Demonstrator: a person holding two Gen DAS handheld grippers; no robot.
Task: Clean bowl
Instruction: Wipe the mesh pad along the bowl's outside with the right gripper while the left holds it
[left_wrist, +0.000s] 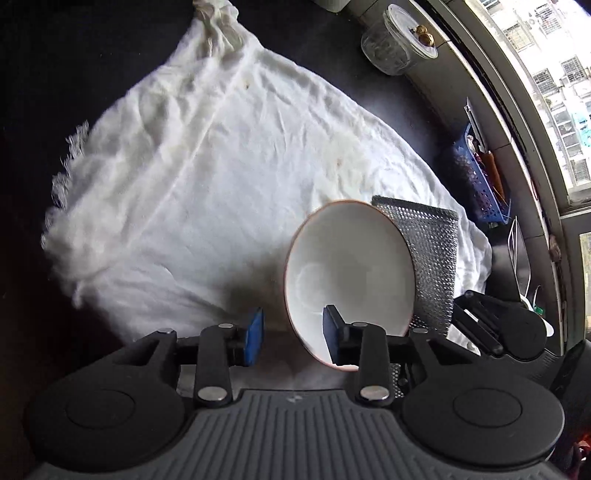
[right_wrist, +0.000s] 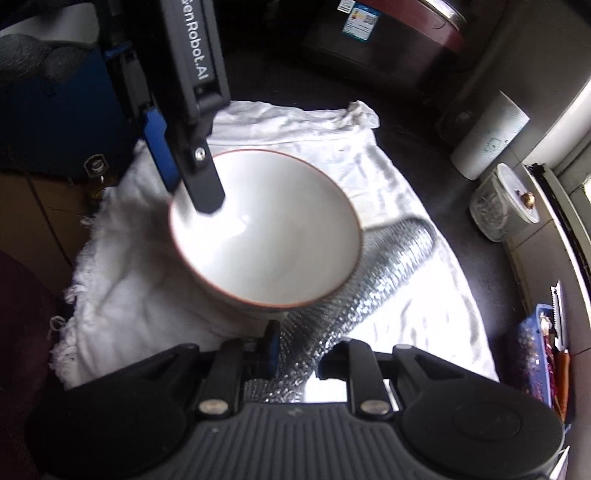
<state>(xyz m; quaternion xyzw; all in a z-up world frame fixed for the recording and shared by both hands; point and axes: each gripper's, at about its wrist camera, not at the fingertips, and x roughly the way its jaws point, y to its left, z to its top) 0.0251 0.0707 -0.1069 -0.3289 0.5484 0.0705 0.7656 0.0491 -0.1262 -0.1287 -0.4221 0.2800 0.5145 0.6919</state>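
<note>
A: Over the white cloth on the dark desk, how is the left tool set?

B: It reaches in level, its blue pads clamped on the rim of the bowl, one pad inside, one outside. From the right wrist view the same left tool comes down from the upper left onto the bowl, which is tipped, mouth toward the right camera.

A: And the right tool?

B: Low, just under the bowl, jaws closed on a silver mesh scourer. The scourer lies against the outside of the bowl, on its far side from the left camera.

A: Anything in the bowl?

B: White inside, brown rim; I see nothing in it.

A: Other containers?

B: At the desk's window edge, a lidded glass jar with dark contents, and a blue basket with small things too blurred to name.
</note>
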